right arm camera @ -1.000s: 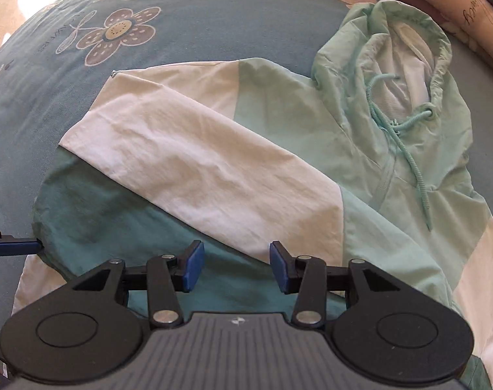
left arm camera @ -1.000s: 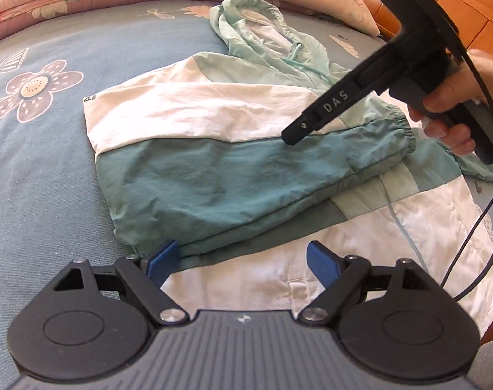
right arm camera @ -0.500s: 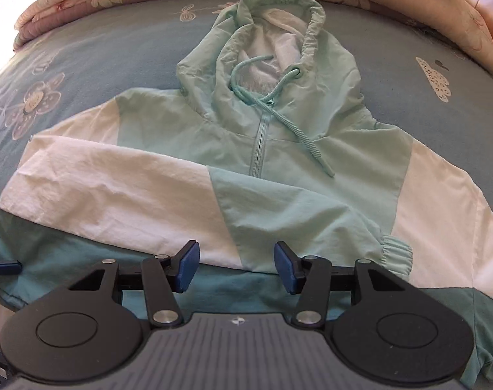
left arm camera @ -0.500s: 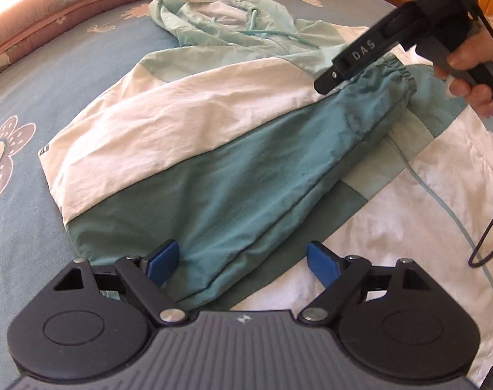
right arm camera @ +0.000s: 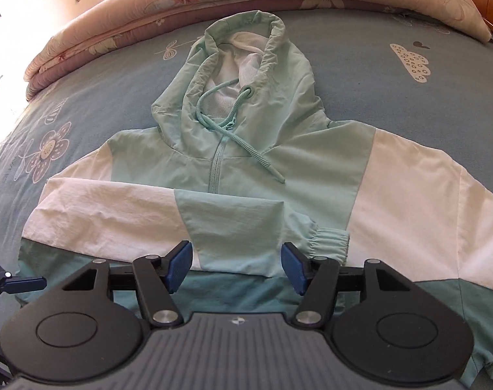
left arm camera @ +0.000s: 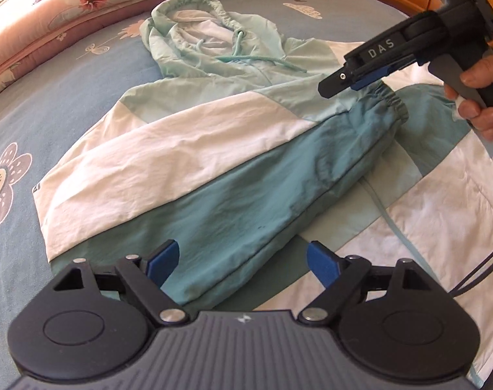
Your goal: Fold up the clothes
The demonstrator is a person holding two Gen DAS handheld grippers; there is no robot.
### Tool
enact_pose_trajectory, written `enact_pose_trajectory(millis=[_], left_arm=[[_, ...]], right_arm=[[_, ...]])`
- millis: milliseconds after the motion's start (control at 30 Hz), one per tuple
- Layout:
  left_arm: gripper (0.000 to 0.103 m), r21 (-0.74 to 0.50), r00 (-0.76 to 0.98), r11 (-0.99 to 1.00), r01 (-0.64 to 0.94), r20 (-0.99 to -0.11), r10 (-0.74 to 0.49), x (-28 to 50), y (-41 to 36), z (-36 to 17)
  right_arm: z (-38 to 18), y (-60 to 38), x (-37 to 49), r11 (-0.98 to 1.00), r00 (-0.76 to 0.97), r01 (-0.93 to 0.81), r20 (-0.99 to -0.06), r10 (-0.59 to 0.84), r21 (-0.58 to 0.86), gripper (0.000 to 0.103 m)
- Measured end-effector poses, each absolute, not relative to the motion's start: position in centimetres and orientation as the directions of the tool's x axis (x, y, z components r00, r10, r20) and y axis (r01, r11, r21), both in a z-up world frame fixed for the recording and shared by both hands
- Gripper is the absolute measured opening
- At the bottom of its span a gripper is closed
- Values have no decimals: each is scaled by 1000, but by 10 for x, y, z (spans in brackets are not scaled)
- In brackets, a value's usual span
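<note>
Across the blue bedsheet [right arm camera: 360,74] lies the hooded jacket [right arm camera: 252,169], front up, filling mid-frame; hood toward the top edge, hem toward the bottom, long axis vertical in the right wrist view. One sleeve [left arm camera: 278,175] is folded across the chest, cuff at right. Fabric looks thin, light, limp, probably slippery: take it at a cuff or hem edge. Left gripper [left arm camera: 243,260] wide, empty. Right gripper [right arm camera: 236,266] opening, gripping nothing.

Jacket [right arm camera: 272,175] flat on the bed [right arm camera: 369,74], hood [right arm camera: 246,61] at the far end, left sleeve [right arm camera: 188,227] folded across the chest, quilt [right arm camera: 149,22] behind.
</note>
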State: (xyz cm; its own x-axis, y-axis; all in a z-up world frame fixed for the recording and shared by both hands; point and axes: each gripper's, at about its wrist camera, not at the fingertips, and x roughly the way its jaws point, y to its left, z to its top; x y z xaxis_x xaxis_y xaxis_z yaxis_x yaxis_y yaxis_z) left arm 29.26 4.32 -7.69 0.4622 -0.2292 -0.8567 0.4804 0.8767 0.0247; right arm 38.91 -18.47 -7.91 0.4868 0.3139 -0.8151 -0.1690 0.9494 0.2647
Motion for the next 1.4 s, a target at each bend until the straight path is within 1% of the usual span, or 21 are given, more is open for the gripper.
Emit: enact_pose_trajectory(millis=[100,200,267,333,433,500,600,667,700,767,800,833,900,933,1033,1133,1167,1200,1267,1400], left_arm=[[86,21,457,845,534,-848,-268,302,15,-81],[86,-37,346,805,592,-890,-296,313,-11,-102],[86,-31,307,800,599,-914,-266,318,-20,-116],[85,-28,313,776,630,-906,-286,317,-26,-109],[86,-9,340,732,681,-882,-327,313,-37,-95],[86,8,355,707,707,-869,-345,313,-44,-91],[86,-10,315,688,726,-884,-346,318,-61,-104],[85,-11,300,677,736,-891,-341,317,-69,-111],[85,-9,295,670,742,-894,-338,316,-72,-114],[85,-5,299,661,750,-889,-346,310,-76,-114],[85,-5,304,661,751,-886,-351,308,-77,-113],[85,-8,305,658,753,-882,-359,308,-79,-112],[85,-9,306,655,756,-879,-366,314,-83,-113],[85,-16,302,655,756,-879,-370,317,-85,-114],[85,-21,297,654,757,-879,-373,323,-92,-116],[85,-18,301,646,763,-874,-380,323,-95,-111],[85,-20,301,648,761,-875,-380,322,-94,-108],[86,-24,301,656,755,-876,-378,321,-92,-105],[86,-46,297,684,728,-879,-374,321,-87,-100],[86,-88,290,750,656,-888,-357,324,-77,-91]], right_arm=[[-96,-207,395,947,468,-128,-824,319,294,65],[-118,-222,406,939,453,-119,-824,340,323,63],[-111,-228,406,928,448,-105,-816,365,357,63],[-96,-237,397,925,478,-101,-798,367,365,63],[-90,-260,384,915,469,-25,-803,367,403,63],[-103,-278,378,874,424,82,-810,405,479,63],[-131,-300,367,741,378,250,-768,518,623,63],[-143,-305,362,654,385,311,-721,576,689,63],[-147,-304,362,624,393,321,-700,596,712,60],[-149,-301,368,633,400,315,-704,587,707,45],[-146,-300,372,651,404,293,-708,579,700,40],[-143,-299,375,662,417,269,-704,574,699,36],[-132,-300,383,686,458,207,-689,562,698,33],[-128,-301,385,703,464,196,-696,548,684,32],[-125,-303,391,754,435,192,-743,509,628,35],[-117,-303,382,804,422,144,-771,478,577,41],[-115,-306,376,820,423,134,-780,461,557,44],[-112,-306,372,832,426,131,-789,444,539,49],[-108,-314,358,844,435,134,-796,420,519,51],[-108,-334,335,833,449,185,-799,401,522,54]])
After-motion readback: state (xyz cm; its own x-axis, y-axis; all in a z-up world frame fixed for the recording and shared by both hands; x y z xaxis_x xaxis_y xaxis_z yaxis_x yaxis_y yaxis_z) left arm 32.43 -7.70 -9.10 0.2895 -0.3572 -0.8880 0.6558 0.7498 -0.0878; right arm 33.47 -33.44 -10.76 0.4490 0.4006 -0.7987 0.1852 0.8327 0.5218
